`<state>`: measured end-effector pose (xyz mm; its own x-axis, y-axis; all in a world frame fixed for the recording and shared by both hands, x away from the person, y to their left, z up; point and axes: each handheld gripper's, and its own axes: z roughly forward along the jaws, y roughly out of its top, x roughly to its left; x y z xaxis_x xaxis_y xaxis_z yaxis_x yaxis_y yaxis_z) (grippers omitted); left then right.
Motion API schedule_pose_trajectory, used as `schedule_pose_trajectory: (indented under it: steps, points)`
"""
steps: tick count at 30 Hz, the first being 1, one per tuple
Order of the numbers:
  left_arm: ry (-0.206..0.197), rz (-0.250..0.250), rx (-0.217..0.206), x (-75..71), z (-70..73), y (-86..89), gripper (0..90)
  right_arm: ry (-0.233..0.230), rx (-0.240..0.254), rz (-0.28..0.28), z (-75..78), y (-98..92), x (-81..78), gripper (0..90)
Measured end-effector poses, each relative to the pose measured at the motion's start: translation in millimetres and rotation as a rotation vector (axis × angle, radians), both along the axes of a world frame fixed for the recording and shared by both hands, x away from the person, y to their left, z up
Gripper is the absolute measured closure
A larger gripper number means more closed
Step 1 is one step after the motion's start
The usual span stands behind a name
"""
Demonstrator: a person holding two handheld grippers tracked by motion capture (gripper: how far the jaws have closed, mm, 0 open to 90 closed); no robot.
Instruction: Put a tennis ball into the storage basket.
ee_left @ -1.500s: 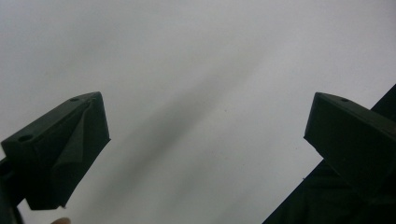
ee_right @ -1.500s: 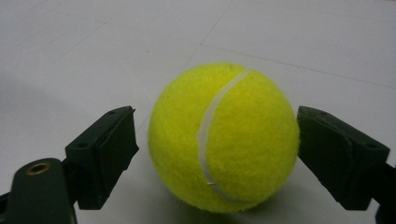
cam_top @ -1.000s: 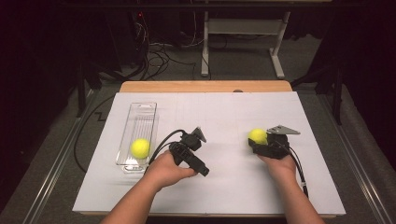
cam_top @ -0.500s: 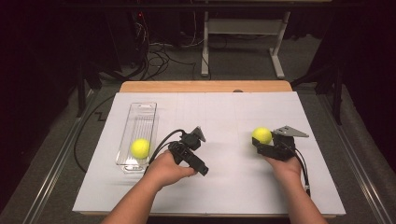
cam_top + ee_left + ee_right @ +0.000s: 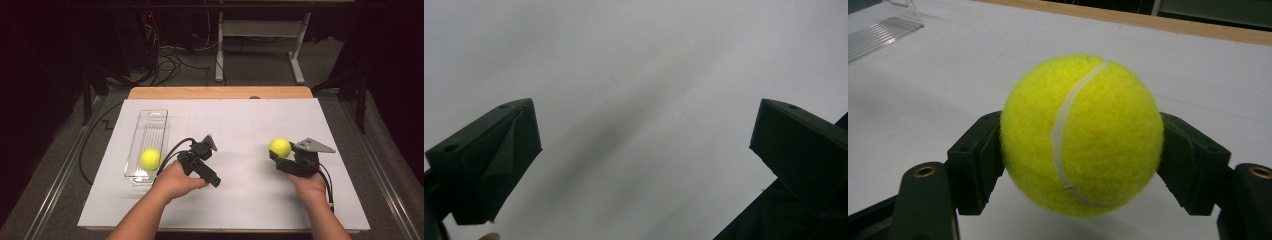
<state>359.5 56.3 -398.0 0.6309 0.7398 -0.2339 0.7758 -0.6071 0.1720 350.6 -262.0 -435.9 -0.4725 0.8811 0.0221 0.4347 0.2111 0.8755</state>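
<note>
White-covered table (image 5: 235,200), dark room behind. We've got one tennis ball (image 5: 149,159) sitting in the clear tray (image 5: 150,120) at left, so roughly halfway; the right gripper (image 5: 278,156) clamps the second tennis ball (image 5: 1082,135), well right of the tray. Left gripper (image 5: 644,150) hangs open, empty.

White sheet (image 5: 240,200) over wooden table (image 5: 220,92); cables (image 5: 165,55) and metal stand (image 5: 257,40) on floor behind.

High view overlooks the white table (image 5: 240,200); gripper views skim it closely.
</note>
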Motion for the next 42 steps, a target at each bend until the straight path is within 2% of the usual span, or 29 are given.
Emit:
schedule_pose_trajectory:
  steps: [10,15,20,24,29,34,38,42]
  points:
    - [0.0,0.0,0.0,0.7,-2.4,2.1,0.8,-0.003,0.007,0.001,2.1,-4.2,-8.9,26.9]
    - [0.003,-0.01,0.004,-0.4,-3.0,1.4,0.7,-0.001,-0.01,0.008,1.8,-3.8,-12.9,26.9]
    - [0.002,0.0,-0.007,0.0,-5.3,2.3,0.8,-0.008,-0.022,0.017,1.2,-6.3,-25.5,26.9]
    - [0.003,-0.001,0.0,0.4,-7.8,2.7,0.7,-0.029,-0.004,0.015,1.4,-12.8,-34.2,26.8]
    - [0.004,-0.006,-0.015,-0.7,-5.2,3.7,0.8,-0.022,-0.019,0.018,-2.4,-19.2,-42.0,26.8]
    - [0.002,-0.002,-0.026,-1.0,-2.9,6.4,0.8,-0.011,-0.006,0.019,-3.0,-23.7,-47.3,26.8]
    - [0.001,0.0,-0.038,-0.7,-1.6,7.6,0.8,-0.021,-0.009,0.03,-2.8,-23.5,-55.1,26.8]
    - [0.003,0.001,-0.033,-0.6,-1.8,7.9,0.7,-0.03,-0.006,0.043,-3.3,-19.7,-56.8,26.7]
